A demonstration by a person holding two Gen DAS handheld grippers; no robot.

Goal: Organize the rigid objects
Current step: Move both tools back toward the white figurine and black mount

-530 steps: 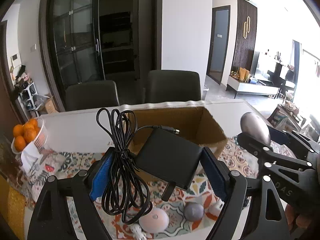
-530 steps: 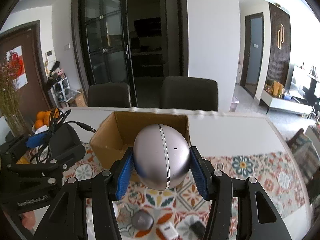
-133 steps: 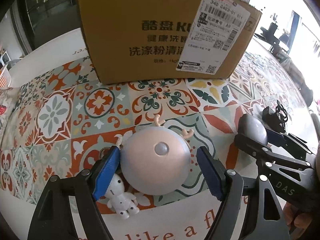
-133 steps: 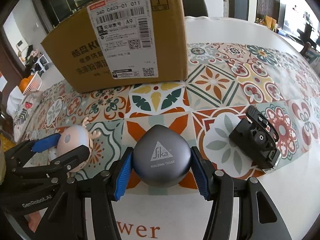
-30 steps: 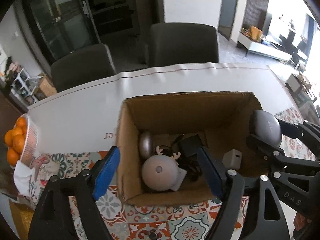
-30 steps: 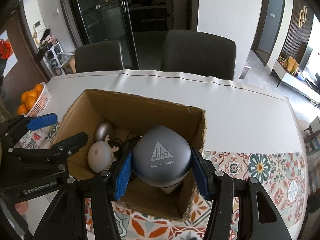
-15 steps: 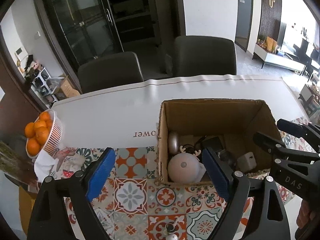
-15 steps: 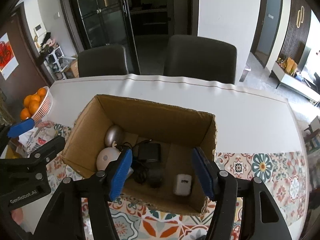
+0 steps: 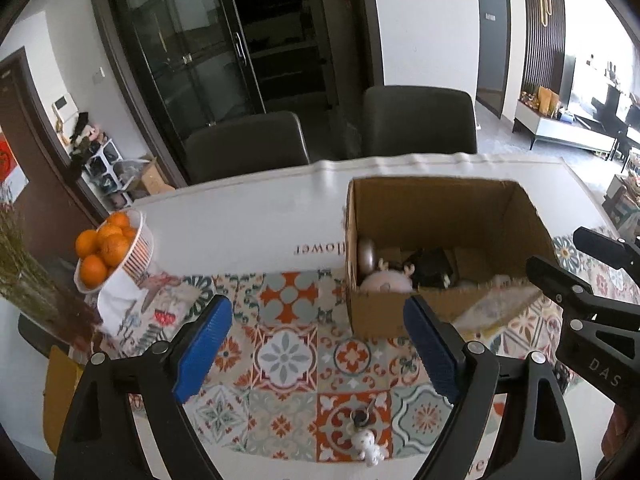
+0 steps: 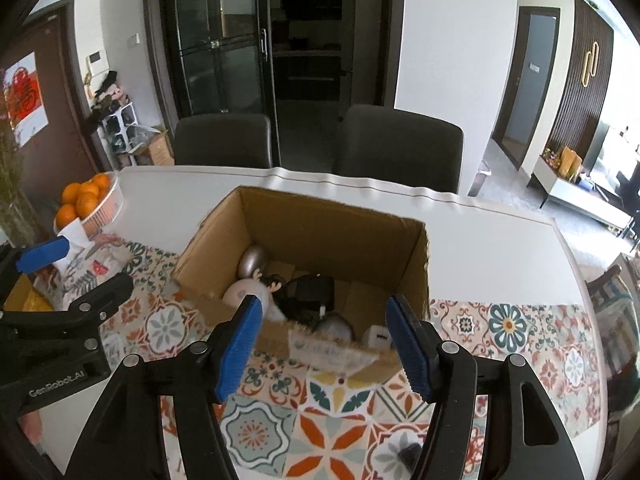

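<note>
An open cardboard box (image 9: 440, 216) (image 10: 320, 216) stands on the patterned tablecloth. Inside lie a silver egg (image 10: 252, 262), a round pink antlered lamp (image 10: 242, 294) (image 9: 386, 280), a black adapter with cable (image 10: 310, 292), a grey rounded object (image 10: 336, 326) and a white plug (image 10: 378, 336). A small white figure keychain (image 9: 366, 442) lies on the cloth below my left gripper (image 9: 318, 350), which is open and empty. My right gripper (image 10: 324, 344) is open and empty above the box's near wall. A black clip (image 10: 410, 454) lies at the bottom of the right wrist view.
A white bowl of oranges (image 9: 106, 250) (image 10: 86, 200) stands at the table's left on a white cloth. Dried stems (image 9: 24, 276) stand at the far left. Two dark chairs (image 10: 224, 140) stand behind the table. The table's right edge (image 10: 576, 280) curves nearby.
Both grippers have pulled back and away from the box after letting go. The left moved left, the box now sits to its right. The grey object lies in the box.
</note>
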